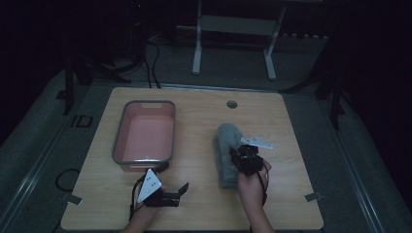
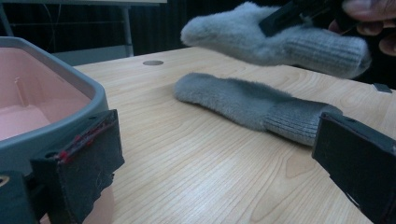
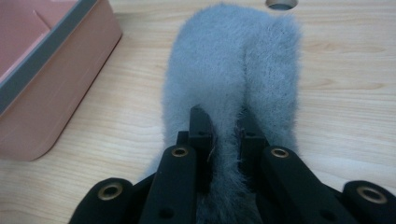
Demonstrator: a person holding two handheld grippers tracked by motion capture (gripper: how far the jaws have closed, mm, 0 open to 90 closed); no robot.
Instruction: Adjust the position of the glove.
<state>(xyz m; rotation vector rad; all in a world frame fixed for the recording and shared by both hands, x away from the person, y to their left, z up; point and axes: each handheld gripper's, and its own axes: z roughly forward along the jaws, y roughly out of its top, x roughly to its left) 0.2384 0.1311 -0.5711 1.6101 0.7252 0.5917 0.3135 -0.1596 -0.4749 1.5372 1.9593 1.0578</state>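
Dim lab: bare table [image 1: 194, 204], rig stand [image 1: 233, 43]

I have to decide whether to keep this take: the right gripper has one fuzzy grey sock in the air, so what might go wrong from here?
1. The right gripper pinches only a fold of the lifted sock, so it may slip out.
2. The lifted sock hangs over the second sock on the table and could drag it.
3. The left gripper, open, sits close to the pink bin and could bump it.
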